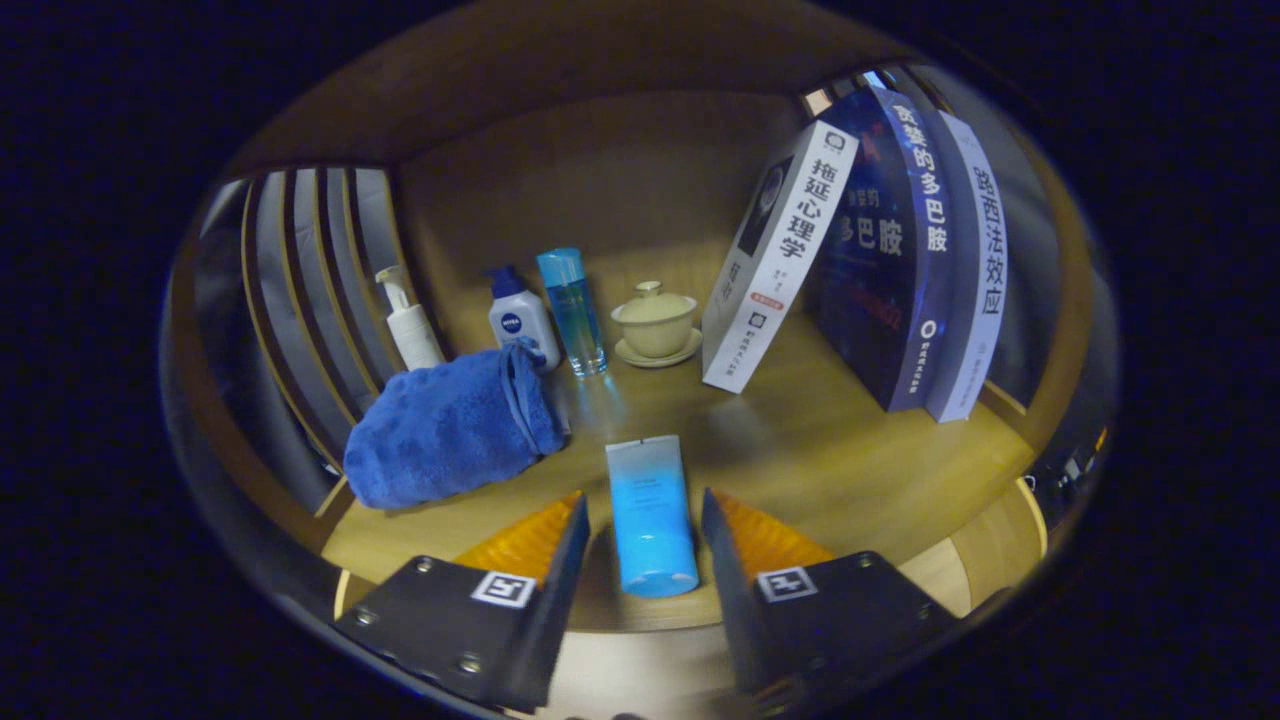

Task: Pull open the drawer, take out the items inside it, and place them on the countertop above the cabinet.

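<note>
A light-blue squeeze tube (pixel 650 515) lies flat on the wooden countertop (pixel 820 460), cap end towards me. My gripper (pixel 643 500) is open, with one finger on each side of the tube's lower half. A narrow gap shows between each finger and the tube, so neither presses on it. A rolled blue towel (pixel 445 425) lies on the countertop just ahead of the left finger.
Behind the towel stand a white pump bottle (pixel 410 325), a blue-capped white bottle (pixel 520 320) and a clear blue bottle (pixel 572 310). A lidded cup on a saucer (pixel 655 320) sits mid-back. Three books (pixel 900 250) lean at the right. A slatted wall (pixel 300 270) closes the left side.
</note>
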`<state>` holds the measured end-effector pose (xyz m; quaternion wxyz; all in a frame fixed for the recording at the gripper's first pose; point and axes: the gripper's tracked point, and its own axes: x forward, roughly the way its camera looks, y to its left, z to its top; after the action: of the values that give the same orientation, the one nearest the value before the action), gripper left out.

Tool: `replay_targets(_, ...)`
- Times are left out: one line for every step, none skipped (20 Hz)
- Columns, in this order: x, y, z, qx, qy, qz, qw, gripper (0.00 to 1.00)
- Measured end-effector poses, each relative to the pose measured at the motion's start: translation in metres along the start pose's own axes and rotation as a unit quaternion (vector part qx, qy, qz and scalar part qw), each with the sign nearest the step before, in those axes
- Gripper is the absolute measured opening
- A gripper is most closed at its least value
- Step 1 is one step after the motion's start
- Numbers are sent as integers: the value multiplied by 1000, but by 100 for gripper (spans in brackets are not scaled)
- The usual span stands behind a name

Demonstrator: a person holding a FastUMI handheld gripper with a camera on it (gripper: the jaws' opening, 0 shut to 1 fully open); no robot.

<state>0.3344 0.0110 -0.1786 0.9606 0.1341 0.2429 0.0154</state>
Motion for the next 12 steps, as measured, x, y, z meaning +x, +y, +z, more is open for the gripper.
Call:
replay_targets(1, -1, -3, -1, 1, -3, 1000, 76)
replay_targets(-8, 2, -5, 3, 6, 2, 1000, 83)
replay_targets(-17, 7, -5, 11, 6, 7, 1000, 90)
replay_targets(-26, 10, -5, 17, 4, 10, 1000, 97)
replay_targets(-37, 12, -4, 18, 1, 11, 1000, 99)
replay_targets(-47, 12, -5, 19, -4, 8, 1000, 100)
replay_targets(-58, 14, -7, 17, -5, 7, 1000, 100)
replay_targets(-69, 15, -10, 12, -4, 8, 1000, 99)
replay_targets(-79, 17, -13, 8, -7, 10, 1000, 100)
replay_targets(-91, 19, -16, 6, -8, 15, 1000, 100)
replay_targets(-100, 22, -18, 5, -13, 20, 1000, 100)
replay_targets(-113, 23, -21, 2, -15, 24, 1000, 99)
